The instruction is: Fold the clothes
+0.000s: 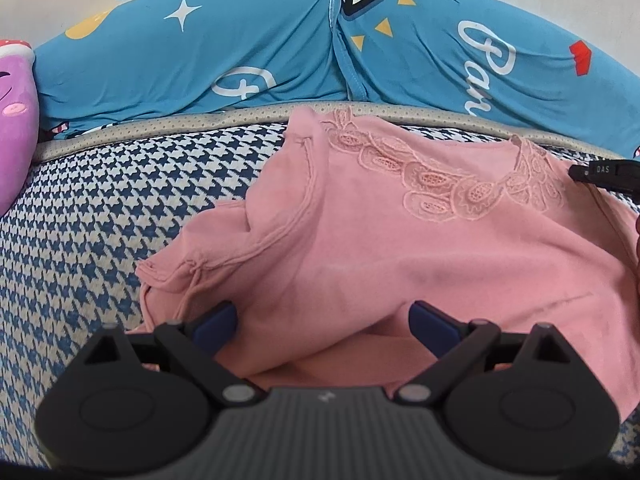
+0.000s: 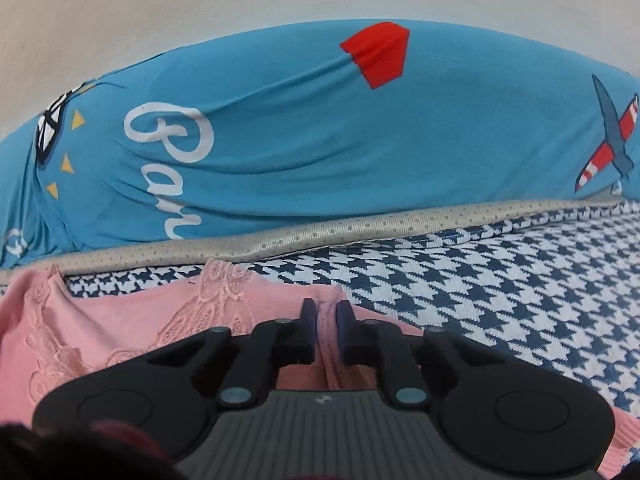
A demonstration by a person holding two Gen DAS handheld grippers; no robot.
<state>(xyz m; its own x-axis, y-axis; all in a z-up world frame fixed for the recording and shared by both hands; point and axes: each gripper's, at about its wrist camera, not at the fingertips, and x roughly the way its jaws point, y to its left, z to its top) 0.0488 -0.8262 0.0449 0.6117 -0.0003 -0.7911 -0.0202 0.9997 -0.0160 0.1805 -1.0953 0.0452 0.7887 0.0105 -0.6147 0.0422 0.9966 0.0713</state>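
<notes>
Near the mat's (image 1: 100,216) far edge, the top (image 1: 400,248) lies face up, lace collar (image 1: 440,184) toward the blue pillows (image 1: 200,60), its left sleeve bunched and the near hem lifted into a soft roll by your left gripper (image 1: 324,324). That one is spread wide, fabric mounded between the pads but not pinched. Your right gripper (image 2: 325,320) is clamped on a thin ridge of the top at the right shoulder, close to the collar; its tip also shows at the right edge of the left view. Risks: the pinch is narrow, so a quick pull can slip the cloth out or drag the whole top sideways instead of folding it. Lace can snag on a pad edge. If you close the left on that mound you likely grab two layers and lock in a crease. The bunched sleeve will fold in crooked unless flattened. Room: little between the collar and the mat's far edge, pillows right behind it, a purple plush (image 1: 16,120) at far left. Open mat to the left and right of the top; work there or toward you.
</notes>
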